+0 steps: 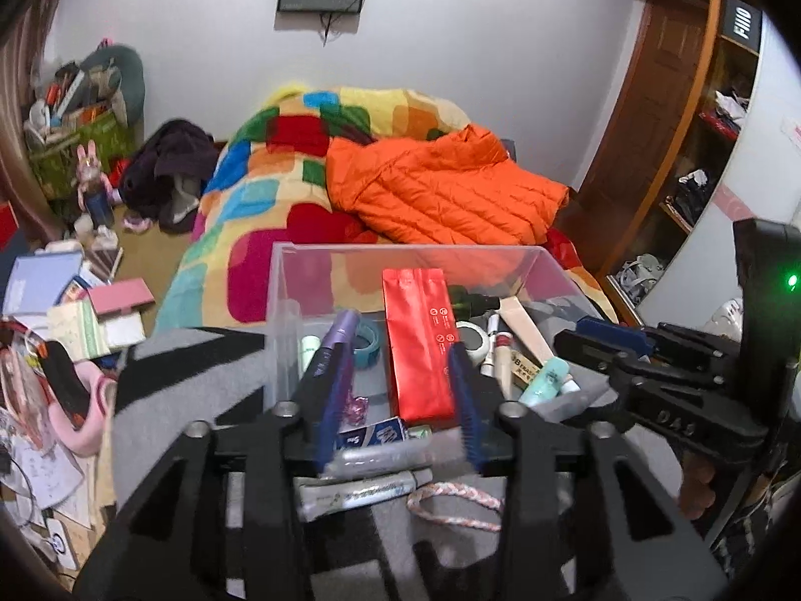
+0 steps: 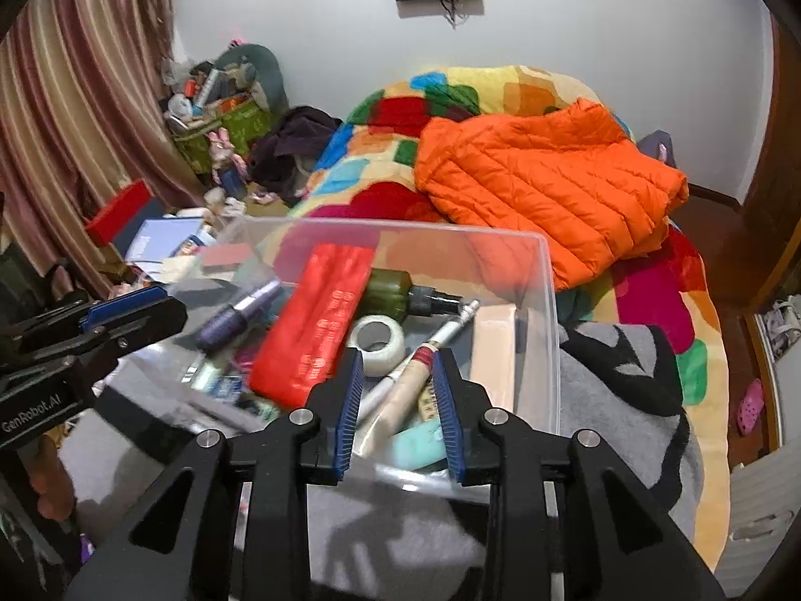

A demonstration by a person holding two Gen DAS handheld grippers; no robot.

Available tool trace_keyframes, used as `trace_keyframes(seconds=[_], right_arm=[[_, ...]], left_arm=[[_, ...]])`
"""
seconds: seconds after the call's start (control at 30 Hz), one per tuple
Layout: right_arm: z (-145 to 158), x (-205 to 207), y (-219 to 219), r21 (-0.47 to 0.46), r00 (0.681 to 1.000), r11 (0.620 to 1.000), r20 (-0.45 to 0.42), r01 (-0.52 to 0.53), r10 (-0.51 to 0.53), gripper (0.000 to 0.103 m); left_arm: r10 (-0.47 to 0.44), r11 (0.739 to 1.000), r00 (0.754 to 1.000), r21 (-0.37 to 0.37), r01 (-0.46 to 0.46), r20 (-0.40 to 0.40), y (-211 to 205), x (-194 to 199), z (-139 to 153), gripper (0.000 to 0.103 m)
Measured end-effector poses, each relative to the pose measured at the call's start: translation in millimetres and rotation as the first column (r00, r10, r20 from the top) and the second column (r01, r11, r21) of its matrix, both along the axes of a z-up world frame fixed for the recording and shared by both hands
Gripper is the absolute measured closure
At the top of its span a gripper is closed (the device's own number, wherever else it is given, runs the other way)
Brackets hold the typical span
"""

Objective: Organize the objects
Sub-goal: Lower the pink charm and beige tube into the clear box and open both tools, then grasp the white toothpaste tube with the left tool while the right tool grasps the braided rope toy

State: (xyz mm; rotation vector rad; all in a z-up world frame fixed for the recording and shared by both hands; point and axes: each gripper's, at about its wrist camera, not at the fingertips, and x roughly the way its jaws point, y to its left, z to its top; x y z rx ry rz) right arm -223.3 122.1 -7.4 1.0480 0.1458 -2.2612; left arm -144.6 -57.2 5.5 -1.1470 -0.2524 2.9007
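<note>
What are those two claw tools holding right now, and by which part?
Nothing. The left gripper and the right gripper both hang open over the clear box of small items, their pads pressing on nothing.

Clear bin point(image 2: 548, 300): open on top, crowded inside

Above the bin's rim nothing blocks entry; the red pouch point(image 1: 418, 345) and tape roll point(image 2: 376, 336) fill its floor.

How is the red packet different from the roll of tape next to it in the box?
The red packet is long, flat and shiny red; the white tape roll is round with a hole in the middle. The packet leans tilted across other things, while the roll lies flat. Both sit inside the clear plastic box.
</note>
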Motion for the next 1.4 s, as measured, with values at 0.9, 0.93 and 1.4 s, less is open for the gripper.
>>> trace_keyframes(seconds=[0.9,0.93,1.4], right_arm=[[-71,67,-25,0.071,0.973,0.979,0.140,-0.192,0.181,0.087],[-70,68,-24,0.075,0.976,0.980,0.132,-0.185,0.174,0.089],[-67,54,33,0.119,0.991,0.992,0.127,-0.049,0.034,0.089]], left_arm=[[-0.074,0.997,0.971,0.047,0.065,0.228,-5,28,-81,0.062],[-0.087,0.995,0.969,0.058,0.076,0.229,-3,29,-81,0.066],[-0.108,0.993,0.974,-0.021,0.115,0.201,15,37,-62,0.064]])
